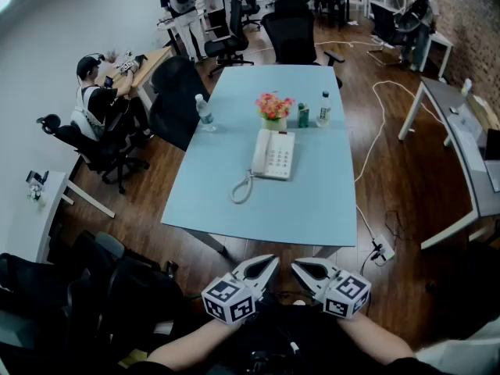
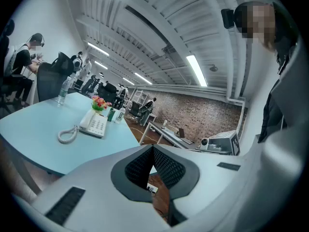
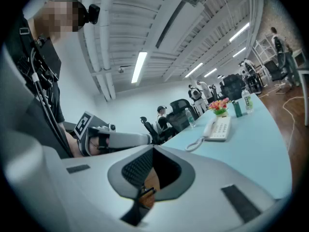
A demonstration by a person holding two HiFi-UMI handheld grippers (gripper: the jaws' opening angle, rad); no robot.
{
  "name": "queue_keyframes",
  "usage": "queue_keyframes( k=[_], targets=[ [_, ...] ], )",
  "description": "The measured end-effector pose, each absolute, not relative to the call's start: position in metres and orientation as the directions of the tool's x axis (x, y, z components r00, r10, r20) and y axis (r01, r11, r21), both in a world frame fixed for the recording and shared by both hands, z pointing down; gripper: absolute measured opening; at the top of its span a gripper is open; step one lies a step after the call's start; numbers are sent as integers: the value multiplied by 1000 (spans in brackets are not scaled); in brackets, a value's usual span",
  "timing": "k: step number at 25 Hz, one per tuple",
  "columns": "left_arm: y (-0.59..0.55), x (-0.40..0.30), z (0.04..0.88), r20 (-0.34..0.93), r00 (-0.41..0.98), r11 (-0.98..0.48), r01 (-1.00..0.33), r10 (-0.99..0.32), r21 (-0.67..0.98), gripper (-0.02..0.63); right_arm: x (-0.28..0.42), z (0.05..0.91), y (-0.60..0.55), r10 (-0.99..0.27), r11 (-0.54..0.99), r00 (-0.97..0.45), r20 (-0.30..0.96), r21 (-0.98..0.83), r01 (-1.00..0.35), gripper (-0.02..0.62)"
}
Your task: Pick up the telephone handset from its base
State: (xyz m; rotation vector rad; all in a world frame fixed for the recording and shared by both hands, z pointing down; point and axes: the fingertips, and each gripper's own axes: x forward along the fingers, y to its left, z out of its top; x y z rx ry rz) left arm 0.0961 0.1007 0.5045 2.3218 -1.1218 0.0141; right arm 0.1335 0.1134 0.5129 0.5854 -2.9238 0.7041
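Observation:
A white telephone [image 1: 273, 155] lies on the light blue table [image 1: 312, 201], its handset [image 1: 259, 153] resting in the cradle on the left side of the base. The coiled cord [image 1: 242, 187] loops toward the table's near edge. Both grippers hover side by side short of that edge, well apart from the phone. My left gripper [image 1: 272, 261] is shut with nothing in it, and so is my right gripper [image 1: 297, 265]. The left gripper view has the phone [image 2: 94, 123] far off at left; the right gripper view has the phone [image 3: 218, 128] at right.
Behind the phone stand a flower pot [image 1: 274, 109], a green can [image 1: 303, 116] and a water bottle [image 1: 323, 109]; another bottle [image 1: 205, 112] is at the table's left edge. Office chairs [image 1: 293, 33] ring the far end. A power strip [image 1: 383, 248] and cable lie on the floor.

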Motion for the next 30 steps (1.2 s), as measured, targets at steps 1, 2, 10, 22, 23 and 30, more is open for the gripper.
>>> queue_keyframes(
  k=[1,2,10,22,23,30],
  targets=[
    [95,94,504,240,652,-499,-725,-719,476,0,132,513,108,-352,820,-922,162,-422,-387,18],
    [89,92,504,239,654,-501,-723,-717,476,0,131,513,102,-358,818,-920,163,-421,-393,18],
    [23,63,504,223,689,-531,-691,-690,490,0,107,514,42,-420,793,-892,165,-411,-450,18],
    [-67,-11,502,223,736,-549,-640,-639,538,0,37,507,-46,-516,726,-828,221,-401,-559,18],
    [-72,-17,505,227,742,-551,-634,-631,542,0,33,508,-52,-530,714,-818,225,-403,-573,18],
    [-106,-47,524,241,768,-566,-611,-593,553,0,4,515,-77,-581,664,-770,264,-393,-636,18]
  ],
)
